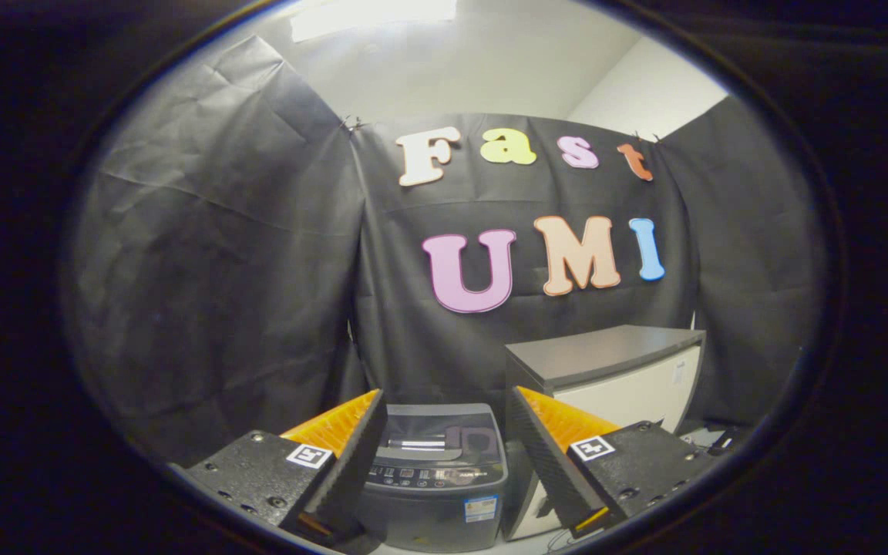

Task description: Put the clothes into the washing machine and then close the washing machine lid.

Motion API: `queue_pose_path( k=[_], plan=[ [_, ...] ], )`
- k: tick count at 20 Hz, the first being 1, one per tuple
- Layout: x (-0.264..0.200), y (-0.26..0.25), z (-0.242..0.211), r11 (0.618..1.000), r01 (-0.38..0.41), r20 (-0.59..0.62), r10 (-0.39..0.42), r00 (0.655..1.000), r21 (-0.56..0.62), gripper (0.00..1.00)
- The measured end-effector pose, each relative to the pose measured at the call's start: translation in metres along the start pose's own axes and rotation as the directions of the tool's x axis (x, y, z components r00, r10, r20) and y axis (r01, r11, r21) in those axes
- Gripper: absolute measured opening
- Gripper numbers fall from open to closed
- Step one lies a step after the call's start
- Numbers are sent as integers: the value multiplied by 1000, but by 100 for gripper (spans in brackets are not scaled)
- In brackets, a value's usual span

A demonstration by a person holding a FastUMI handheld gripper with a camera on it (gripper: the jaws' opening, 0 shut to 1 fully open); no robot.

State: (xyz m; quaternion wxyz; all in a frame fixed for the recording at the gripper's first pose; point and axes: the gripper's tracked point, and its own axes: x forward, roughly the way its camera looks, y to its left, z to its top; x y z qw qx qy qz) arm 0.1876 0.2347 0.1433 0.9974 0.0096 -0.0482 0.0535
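A small grey top-loading washing machine (436, 470) stands on the floor beyond my fingers, seen in the gap between them. Its dark glass lid (444, 439) lies flat and closed over the tub, with the control panel (435, 475) along its front edge. My gripper (446, 405) is open, its two fingers spread wide with nothing between them, held well back from the machine and above it.
A white cabinet with a grey top (613, 370) stands right beside the machine, on its right. Black cloth walls close in the booth behind and on both sides. Some cables lie on the floor at the far right (718, 441).
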Motion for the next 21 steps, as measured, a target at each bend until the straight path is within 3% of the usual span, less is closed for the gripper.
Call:
queue_pose_path(
  k=[21],
  plan=[
    [-4,-24,-35,996,-41,-51,45,998,74,97]
  ],
)
